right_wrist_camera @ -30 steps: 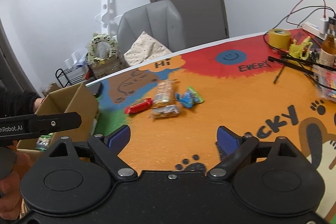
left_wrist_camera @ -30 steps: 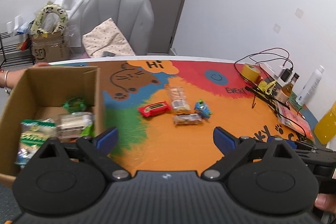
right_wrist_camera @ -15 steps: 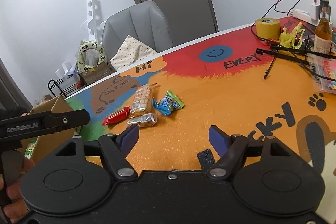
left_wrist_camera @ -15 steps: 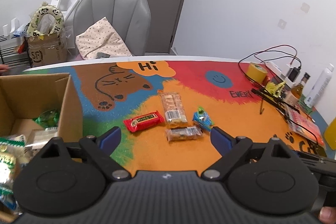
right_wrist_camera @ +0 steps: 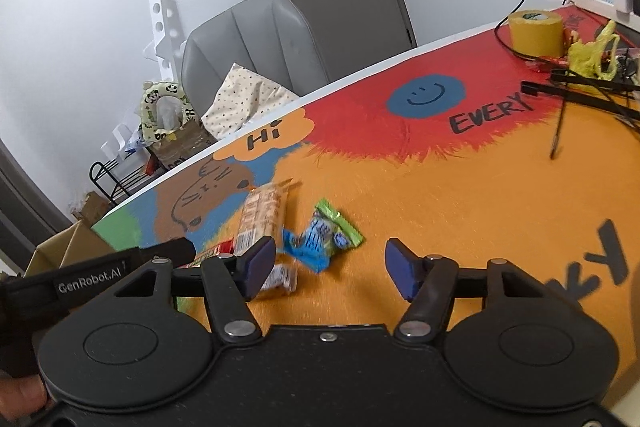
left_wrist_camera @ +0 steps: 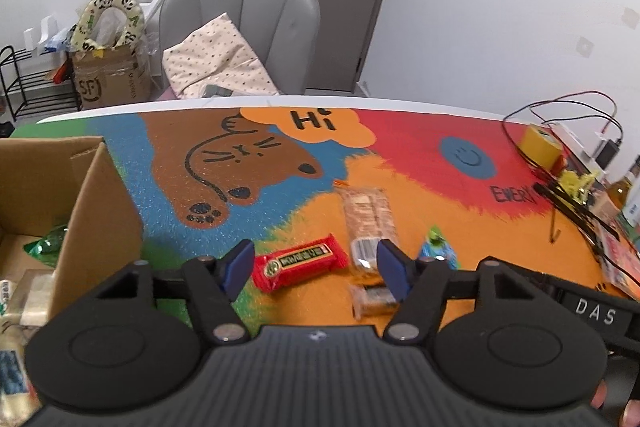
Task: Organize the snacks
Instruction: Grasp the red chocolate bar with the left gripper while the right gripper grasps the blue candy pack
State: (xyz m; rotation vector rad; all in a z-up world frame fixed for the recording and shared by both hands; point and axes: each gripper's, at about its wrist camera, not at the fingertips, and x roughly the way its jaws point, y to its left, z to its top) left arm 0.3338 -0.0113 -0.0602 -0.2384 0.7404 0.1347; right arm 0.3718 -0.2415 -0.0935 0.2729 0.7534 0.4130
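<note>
At the left, at about nine o'clock in the left wrist view, the cardboard box [left_wrist_camera: 96, 211] has slid toward the frame's edge compared with a second ago, when its inside filled the lower left; only a few packets in it show now. The left hand-held gripper [left_wrist_camera: 316, 267] has come forward and down over the loose snacks, and its jaws are closing. The red bar [left_wrist_camera: 300, 261] lies in line between them, but the pads are not pressing on it, so nothing is held.

Just right of the red bar, at one o'clock from it, lies the long biscuit pack [left_wrist_camera: 370, 219], with a small clear-wrapped bar [left_wrist_camera: 374, 301] below it and the blue and green packet [right_wrist_camera: 320, 239] farther right.

The right hand-held gripper [right_wrist_camera: 330, 263] has likewise closed in on this cluster; its jaws are closing and empty, the blue and green packet just ahead between them.

Judging from this, both grippers are about to pick, four snacks remaining on the bench [right_wrist_camera: 480, 195].
</note>
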